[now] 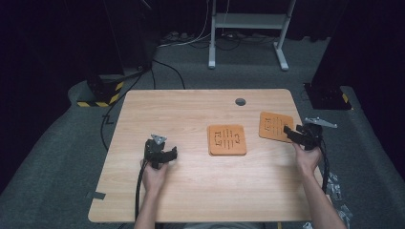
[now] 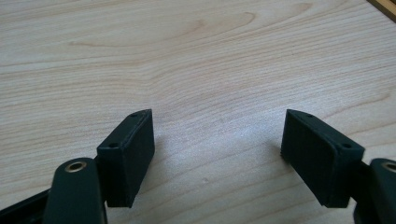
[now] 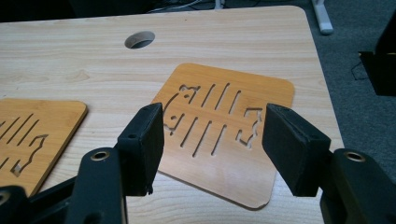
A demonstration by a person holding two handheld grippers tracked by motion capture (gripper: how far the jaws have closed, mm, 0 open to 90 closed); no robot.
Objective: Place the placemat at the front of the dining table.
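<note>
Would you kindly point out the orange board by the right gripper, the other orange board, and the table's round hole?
right orange board [image 3: 219, 140], right gripper view, slotted middle.
centre orange board [image 1: 227, 140], high view, middle.
round hole [image 1: 240, 101], high view, its centre.

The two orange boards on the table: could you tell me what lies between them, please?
Nothing: in the high view, only bare table separates the middle board from the right board, which the right hand-held gripper reaches.

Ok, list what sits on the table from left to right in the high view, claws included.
Left claw → stacked orange mats at the middle → single orange mat → right claw, its open jaws at that mat's right edge.
</note>
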